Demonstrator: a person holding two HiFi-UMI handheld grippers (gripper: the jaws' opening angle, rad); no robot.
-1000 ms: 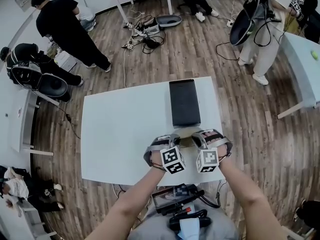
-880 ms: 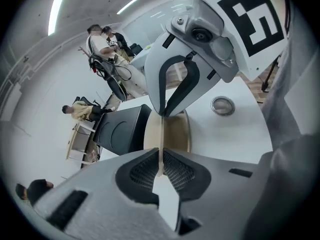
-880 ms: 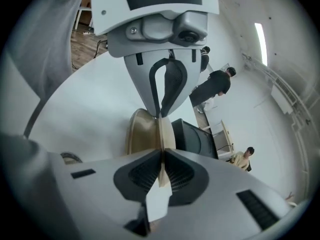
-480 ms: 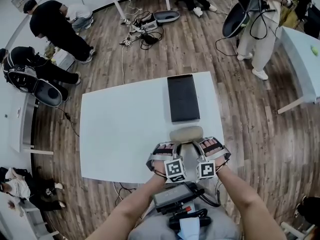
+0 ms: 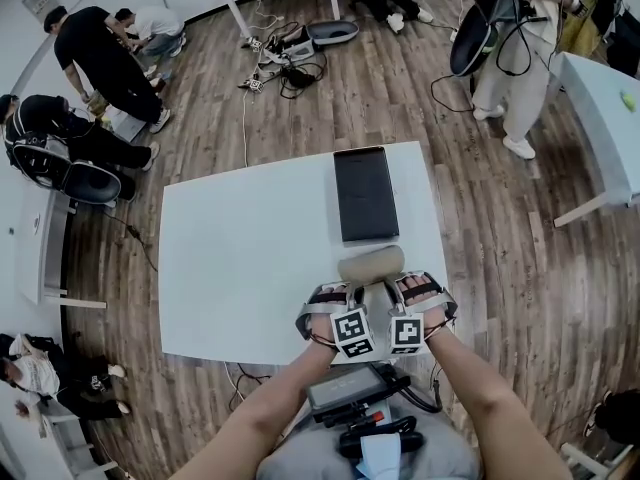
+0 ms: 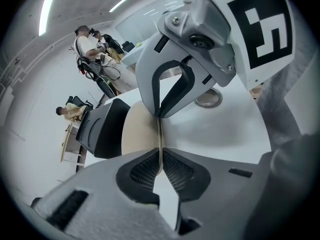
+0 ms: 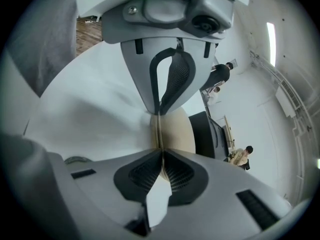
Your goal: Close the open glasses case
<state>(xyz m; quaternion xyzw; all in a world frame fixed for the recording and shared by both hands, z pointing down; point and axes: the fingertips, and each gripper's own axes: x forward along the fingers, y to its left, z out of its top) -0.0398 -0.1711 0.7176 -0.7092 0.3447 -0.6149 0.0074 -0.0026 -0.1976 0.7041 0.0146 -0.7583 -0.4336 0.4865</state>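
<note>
The glasses case (image 5: 372, 265) is lying on the white tabletop (image 5: 250, 268), toward its near right part. It is sitting just on the near side of a black rectangular tray (image 5: 365, 194), with a narrow strip of bare white between them. From above it is showing a smooth, rounded beige back. The left tongs (image 6: 160, 156) are clenching a thin beige edge of the case. In the left gripper view the dark ribbed pads are pressing together on a pale strip seen edge-on, and the beige surface is curving away from that strip toward the tray. The right tongs (image 7: 161, 156) are gripping the same thin edge from the other side, their pads pressing flat on it in the same way, with the beige surface bending off toward the tray there too. Each gripper view is showing the other tongs coming in from above, the tips nearly meeting along that strip. In the head view the two marker cubes (image 5: 352, 333) are sitting almost side by side at the tabletop's near edge, just behind the case. Around the tabletop several people (image 5: 100, 53) are standing or crouching on the wooden floor (image 5: 330, 98), well apart from the case.
</note>
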